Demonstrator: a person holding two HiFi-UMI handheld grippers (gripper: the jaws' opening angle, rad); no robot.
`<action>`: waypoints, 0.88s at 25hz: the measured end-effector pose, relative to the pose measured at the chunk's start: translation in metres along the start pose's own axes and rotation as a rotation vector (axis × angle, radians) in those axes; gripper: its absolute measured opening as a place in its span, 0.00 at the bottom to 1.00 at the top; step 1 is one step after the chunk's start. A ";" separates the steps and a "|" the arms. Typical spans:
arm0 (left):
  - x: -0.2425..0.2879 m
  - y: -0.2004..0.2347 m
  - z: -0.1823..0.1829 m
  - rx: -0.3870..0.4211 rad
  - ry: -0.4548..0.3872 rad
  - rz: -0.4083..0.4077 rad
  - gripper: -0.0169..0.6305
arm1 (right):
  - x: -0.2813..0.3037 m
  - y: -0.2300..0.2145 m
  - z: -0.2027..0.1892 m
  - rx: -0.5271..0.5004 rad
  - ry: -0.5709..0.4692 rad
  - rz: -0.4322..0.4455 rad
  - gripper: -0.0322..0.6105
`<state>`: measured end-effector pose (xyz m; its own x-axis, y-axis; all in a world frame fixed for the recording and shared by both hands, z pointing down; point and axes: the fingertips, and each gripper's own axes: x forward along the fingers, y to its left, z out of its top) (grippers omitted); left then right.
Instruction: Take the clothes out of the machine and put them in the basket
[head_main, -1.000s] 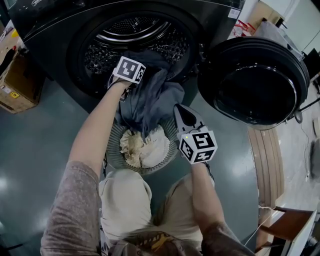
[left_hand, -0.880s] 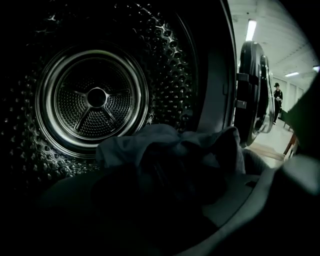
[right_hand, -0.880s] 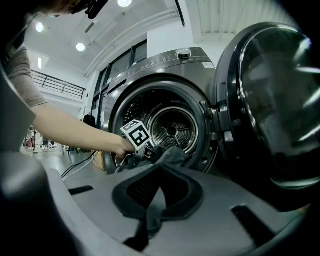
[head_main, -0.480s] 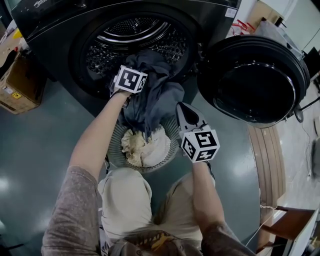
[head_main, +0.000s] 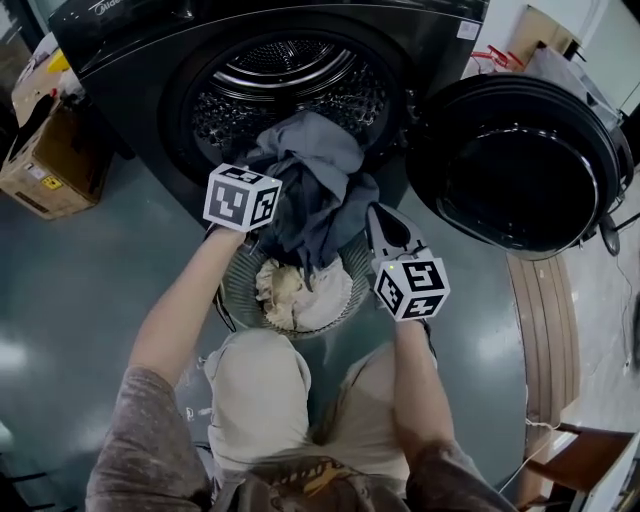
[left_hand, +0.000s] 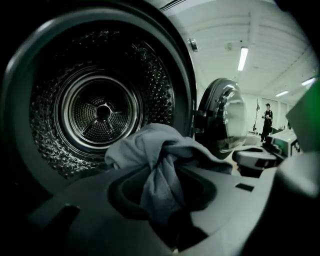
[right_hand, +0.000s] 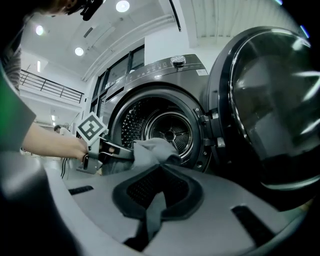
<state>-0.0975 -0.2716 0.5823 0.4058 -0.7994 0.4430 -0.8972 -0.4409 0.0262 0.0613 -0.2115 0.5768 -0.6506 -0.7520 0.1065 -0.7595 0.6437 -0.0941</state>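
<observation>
Left gripper (left_hand: 160, 187) has just clamped. Its jaws were closing over the last second and now stand narrow, pads pinching a fold of the dark grey fabric garment (head_main: 318, 185). Compared with a second ago it has backed off from the drum mouth toward the near left, and the garment came with it. More cloth now sits outside the black front-loading washing machine (head_main: 130, 70), bunched at the door lip. The steel drum (left_hand: 102, 112) behind it looks bare in the left gripper view.

Right gripper (right_hand: 155, 205) hasn't shifted — jaws nearly together on a thin strip of the same garment, at the basket's right edge.

Garment now: top fold at the lip of the opening, lower end hanging over the round grey slatted basket (head_main: 232, 292). The basket sits on the floor just near of the machine and already holds a crumpled cream cloth (head_main: 298, 290). Round glass door (head_main: 520, 165) is swung open to the right, out of the way.

My read: extraction is nearly done with both grips on — what's left is to draw it nearer, lower it over the basket and release. Likely snag point is the trailing end on the door lip.
</observation>
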 end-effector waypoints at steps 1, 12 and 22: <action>-0.010 -0.008 -0.002 -0.004 -0.006 -0.015 0.23 | -0.001 -0.001 0.001 0.004 -0.004 -0.003 0.05; -0.097 -0.078 -0.061 -0.114 0.057 -0.163 0.23 | 0.001 0.008 0.005 0.026 -0.026 0.031 0.05; -0.111 -0.091 -0.088 -0.068 0.125 -0.176 0.32 | 0.008 0.018 0.002 0.018 -0.017 0.056 0.05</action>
<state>-0.0760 -0.1069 0.6097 0.5359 -0.6543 0.5335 -0.8261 -0.5368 0.1715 0.0423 -0.2060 0.5735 -0.6916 -0.7174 0.0834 -0.7217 0.6822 -0.1172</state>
